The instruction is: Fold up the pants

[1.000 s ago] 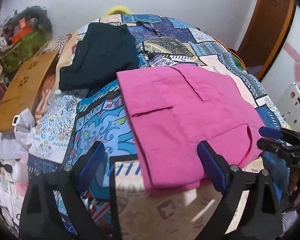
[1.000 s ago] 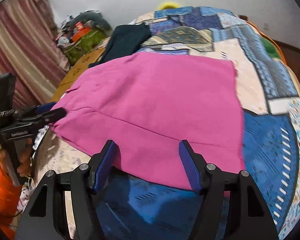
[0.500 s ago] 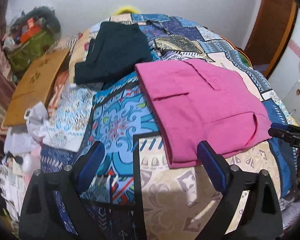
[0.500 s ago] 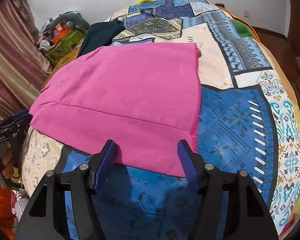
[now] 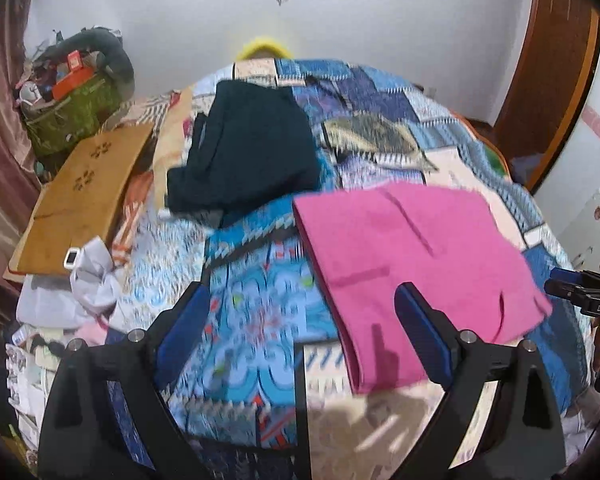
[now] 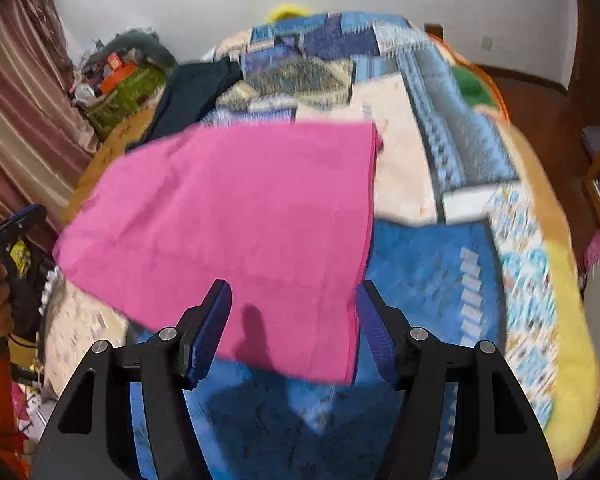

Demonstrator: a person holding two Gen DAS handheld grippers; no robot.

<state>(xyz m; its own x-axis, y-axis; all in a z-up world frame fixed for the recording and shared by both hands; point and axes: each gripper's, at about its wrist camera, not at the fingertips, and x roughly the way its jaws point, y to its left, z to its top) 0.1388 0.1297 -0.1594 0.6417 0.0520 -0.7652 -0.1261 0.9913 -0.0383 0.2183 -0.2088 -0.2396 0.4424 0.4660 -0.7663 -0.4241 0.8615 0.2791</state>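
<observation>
**Pink pants folded on the bed, both grippers empty**

Nearest us, our left gripper and right gripper hang over the bed's near edge, fingers spread apart with nothing between them. Just beyond, the pink pants lie folded flat on the patchwork bedspread, toward its near edge. Farther back, a dark folded garment rests near the bed's far left corner.

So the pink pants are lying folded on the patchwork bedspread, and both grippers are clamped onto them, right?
Not quite. The pink pants do lie folded on the bedspread, but both wrist views show the left gripper and right gripper open, holding nothing.
</observation>
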